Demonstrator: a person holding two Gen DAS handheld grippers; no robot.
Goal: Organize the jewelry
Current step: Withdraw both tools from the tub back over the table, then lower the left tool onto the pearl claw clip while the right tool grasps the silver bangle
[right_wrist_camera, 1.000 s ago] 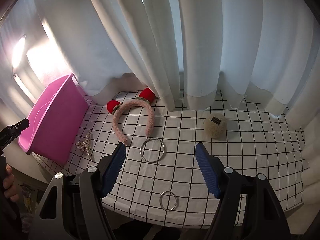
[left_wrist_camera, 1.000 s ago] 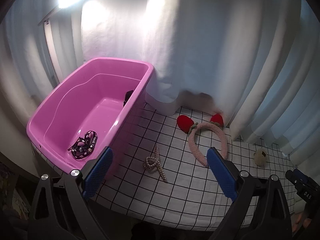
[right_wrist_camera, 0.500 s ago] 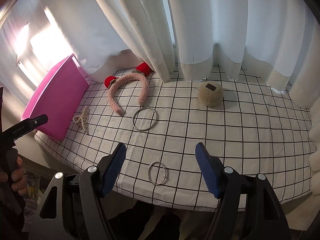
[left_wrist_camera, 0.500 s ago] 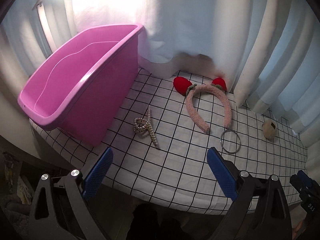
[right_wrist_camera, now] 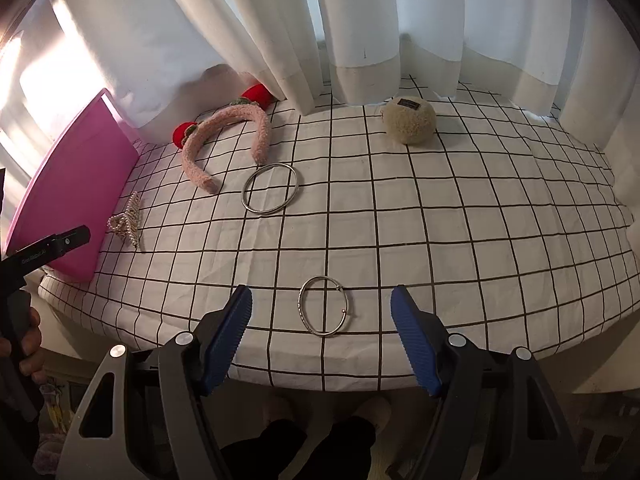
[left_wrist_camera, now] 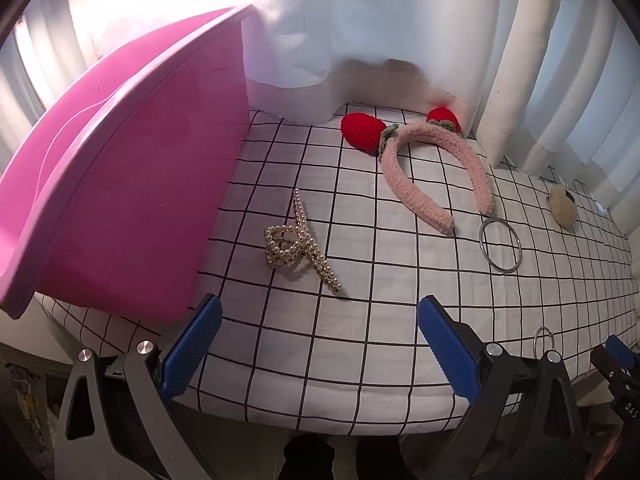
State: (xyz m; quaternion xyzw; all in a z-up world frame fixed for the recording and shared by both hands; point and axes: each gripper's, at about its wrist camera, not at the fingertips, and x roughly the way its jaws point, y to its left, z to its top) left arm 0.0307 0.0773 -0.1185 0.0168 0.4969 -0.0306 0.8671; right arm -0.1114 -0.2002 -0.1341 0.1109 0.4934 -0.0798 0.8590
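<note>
A second ago the left wrist camera looked down into the pink bin (left_wrist_camera: 132, 184), where a dark beaded piece lay on its floor; now that view has dropped low and drawn back, so only the bin's outer wall shows at far left and its inside is hidden. The left gripper (left_wrist_camera: 318, 344) has come away from the bin with its jaws spread wide and nothing between them — which suggests one piece is already stowed and the next pick is being lined up. Just right of the bin wall, on the checked cloth (left_wrist_camera: 360, 320), lies the pearl hair clip (left_wrist_camera: 298, 240), now almost straight ahead of the left gripper and the nearest thing to it; it looks the likely next target, though its loops and thin bar may slide on the cloth under a pinch. Further right and back sits the pink strawberry headband (left_wrist_camera: 432, 172), one tip just beside the large silver bangle (left_wrist_camera: 500, 244), with the beige pom-pom (left_wrist_camera: 563, 210) well apart near the curtain. The right gripper (right_wrist_camera: 320, 334) has likewise lowered and pulled toward the table's near edge; its jaws stand wide apart and empty, and the small silver bracelet (right_wrist_camera: 324, 306) now lies between them in the right wrist view, flat on the cloth and touched by neither finger — a thin ring that will probably need a low, careful close. Five pieces remain outside the bin.
</note>
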